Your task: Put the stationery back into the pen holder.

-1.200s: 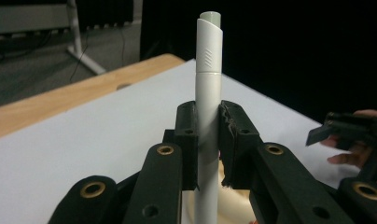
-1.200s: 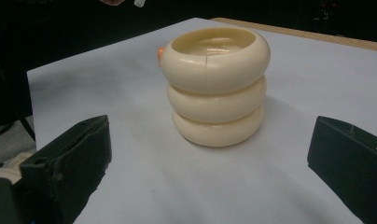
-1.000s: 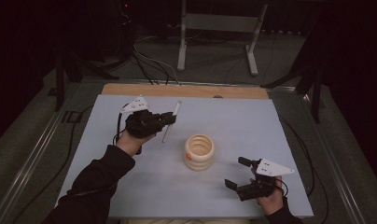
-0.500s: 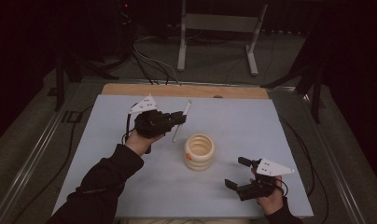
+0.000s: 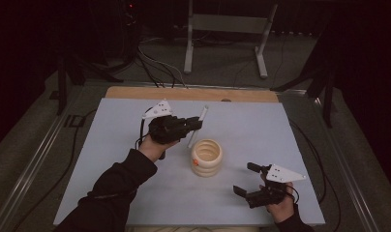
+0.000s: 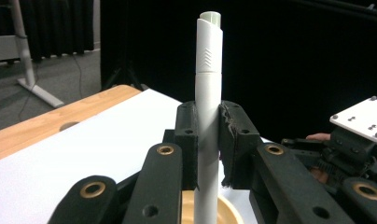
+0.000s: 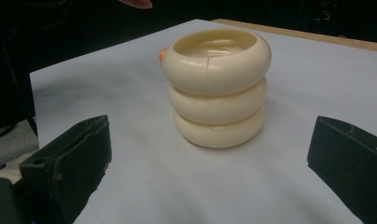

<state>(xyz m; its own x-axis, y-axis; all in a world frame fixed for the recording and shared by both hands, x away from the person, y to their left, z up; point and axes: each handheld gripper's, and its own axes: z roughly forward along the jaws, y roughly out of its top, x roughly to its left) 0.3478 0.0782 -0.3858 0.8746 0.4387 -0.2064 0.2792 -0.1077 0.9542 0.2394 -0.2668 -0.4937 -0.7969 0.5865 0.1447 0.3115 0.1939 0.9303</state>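
I had the white marker (image 6: 208, 107) pinched upright between the jaws of the left gripper (image 5: 196, 124), gripped near its middle, so a long capped length stood above the jaws and the lower end hung just over the cream ringed holder (image 5: 206, 157). My worry was the height of that grip: the pads (image 6: 233, 140) looked worn, so if the tip caught the holder's rim the marker could pivot or slip between the jaws. A knock might also shove the light holder across the white mat (image 5: 116, 145).

The right gripper (image 5: 249, 180) sat well apart from the holder, jaws spread wide and empty.

The left gripper view showed the pinch itself. The right gripper view showed the holder's hollow mouth and an orange bit on its far side.
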